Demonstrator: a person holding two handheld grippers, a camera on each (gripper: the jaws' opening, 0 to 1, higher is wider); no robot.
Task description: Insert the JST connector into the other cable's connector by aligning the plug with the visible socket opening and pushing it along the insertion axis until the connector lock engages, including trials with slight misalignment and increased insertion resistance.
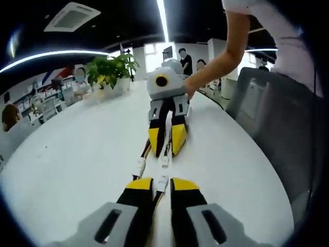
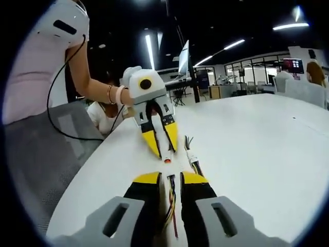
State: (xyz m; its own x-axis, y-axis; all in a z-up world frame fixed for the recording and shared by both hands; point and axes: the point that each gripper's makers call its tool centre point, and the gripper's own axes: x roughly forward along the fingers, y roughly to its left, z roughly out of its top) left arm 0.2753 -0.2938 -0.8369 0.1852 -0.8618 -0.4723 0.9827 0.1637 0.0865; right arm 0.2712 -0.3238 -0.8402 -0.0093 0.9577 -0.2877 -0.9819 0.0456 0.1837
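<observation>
In the left gripper view, the left gripper rises from six o'clock, its yellow-tipped jaws drawn close with only a narrow gap, and a wire bundle runs up between them. At the jaw tips a small white connector pokes out toward twelve o'clock, pinched by the jaws. Facing it, the right gripper comes down from twelve o'clock, held by a person's hand. Its jaws stand slightly apart; a second white connector sits just at their tips, and whether it is clamped cannot be told. The two connectors lie nearly in line, close but not joined. A third white connector lies on the white table at about ten o'clock of the pair. A potted plant stands far off at eleven o'clock (beyond it, office desks).

In the right gripper view, the right gripper enters from six o'clock, jaws close together around coloured wires. The left gripper points down from twelve o'clock, with a small orange-white connector tip at its jaw ends. A loose cable lies at one o'clock of the right jaws. A grey chair stands at nine o'clock.
</observation>
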